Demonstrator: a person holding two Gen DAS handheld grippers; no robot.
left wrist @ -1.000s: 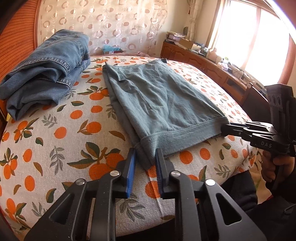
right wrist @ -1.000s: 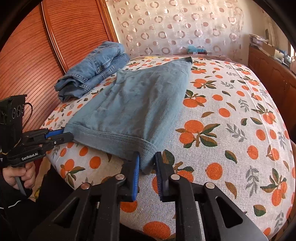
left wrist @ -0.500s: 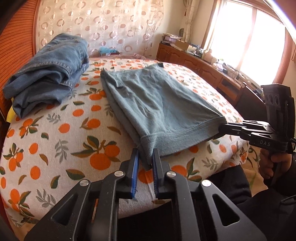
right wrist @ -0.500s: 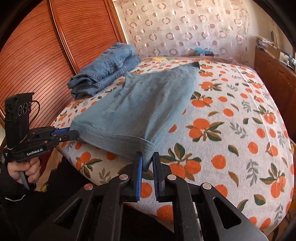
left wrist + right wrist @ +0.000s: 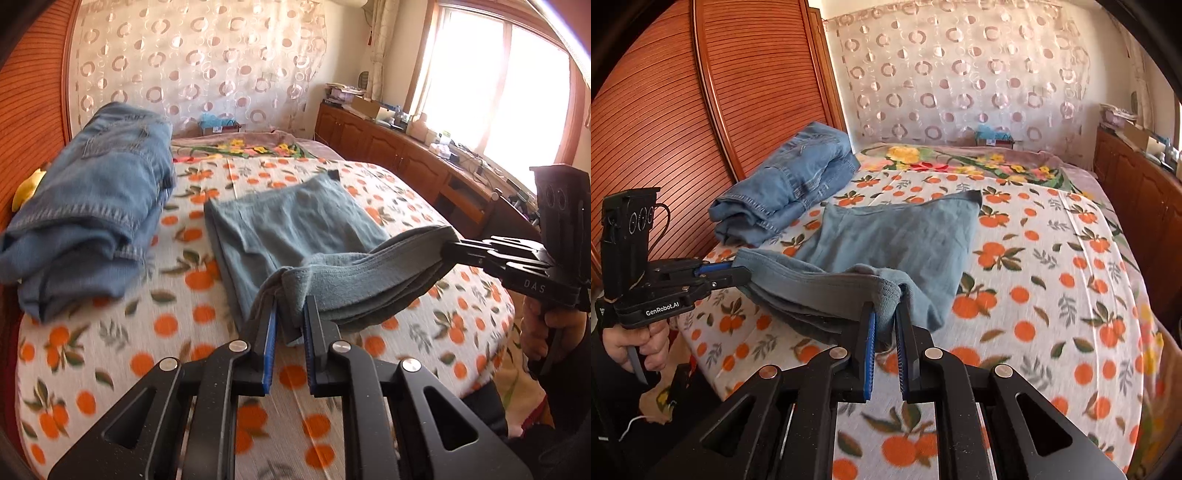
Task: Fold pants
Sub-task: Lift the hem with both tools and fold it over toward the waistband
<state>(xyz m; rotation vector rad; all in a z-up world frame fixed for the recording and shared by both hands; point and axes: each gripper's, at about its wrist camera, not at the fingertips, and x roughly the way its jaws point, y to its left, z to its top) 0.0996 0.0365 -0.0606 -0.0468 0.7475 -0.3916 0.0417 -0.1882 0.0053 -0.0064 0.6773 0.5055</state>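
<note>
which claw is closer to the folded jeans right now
Left. The left claw grips the near edge of the gray pants on the side where the jeans lie; the right claw grips the same edge on the far side from them.

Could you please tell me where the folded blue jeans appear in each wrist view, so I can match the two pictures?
Left wrist view: the folded blue jeans lie at far left on the bed, left of the grey-green pants.
Right wrist view: the jeans sit upper left of centre, against the wooden slatted panel.
Shared landmark: the circle-patterned curtain behind the bed.
</note>
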